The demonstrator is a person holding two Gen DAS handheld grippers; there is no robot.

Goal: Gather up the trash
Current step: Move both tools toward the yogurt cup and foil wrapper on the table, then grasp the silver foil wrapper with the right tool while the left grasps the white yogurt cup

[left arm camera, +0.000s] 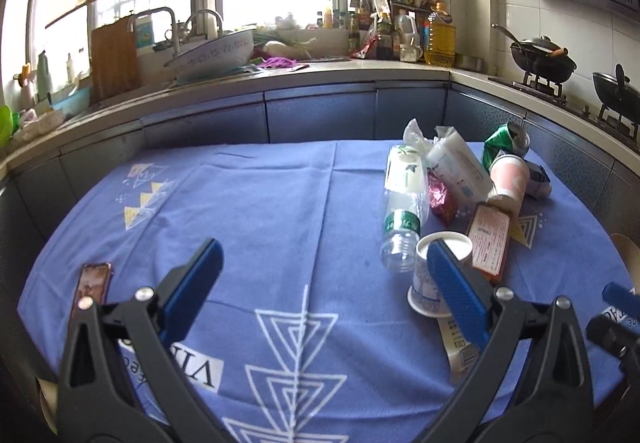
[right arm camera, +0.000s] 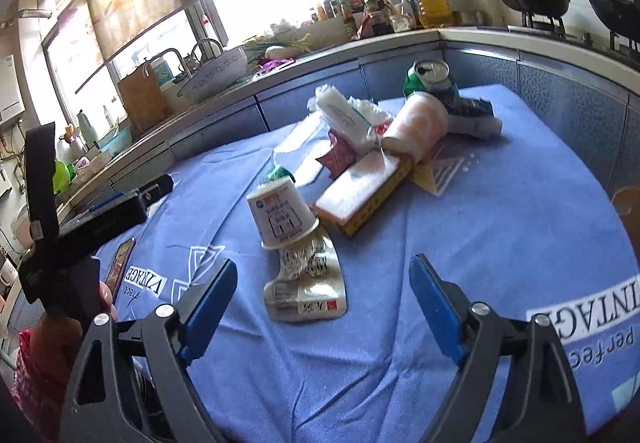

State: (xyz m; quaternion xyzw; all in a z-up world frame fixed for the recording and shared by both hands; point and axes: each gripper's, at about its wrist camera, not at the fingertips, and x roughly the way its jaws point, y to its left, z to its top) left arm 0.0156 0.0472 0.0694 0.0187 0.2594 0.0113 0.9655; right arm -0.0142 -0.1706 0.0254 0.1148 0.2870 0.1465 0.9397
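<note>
Trash lies on the blue tablecloth [left arm camera: 280, 211]: an upturned white paper cup [left arm camera: 434, 275], a flattened carton [right arm camera: 306, 289] beneath it, a clear plastic bottle [left arm camera: 402, 203], a red-orange box [left arm camera: 490, 243], a pink paper cup [left arm camera: 510, 179], a white plastic pack [left arm camera: 456, 167], a red wrapper [left arm camera: 440, 197] and a crushed green can [left arm camera: 506, 143]. My left gripper [left arm camera: 324, 275] is open and empty above the cloth, its right finger in front of the white cup. My right gripper [right arm camera: 324, 299] is open and empty, its fingers on either side of the flattened carton [right arm camera: 306, 289], with the white cup [right arm camera: 282, 213] just beyond.
A phone [left arm camera: 92, 283] lies at the cloth's left edge. A kitchen counter [left arm camera: 280, 83] with a sink, basin, bottles and a stove with pans runs behind and to the right. The left gripper's body [right arm camera: 60, 235] shows at the left of the right wrist view.
</note>
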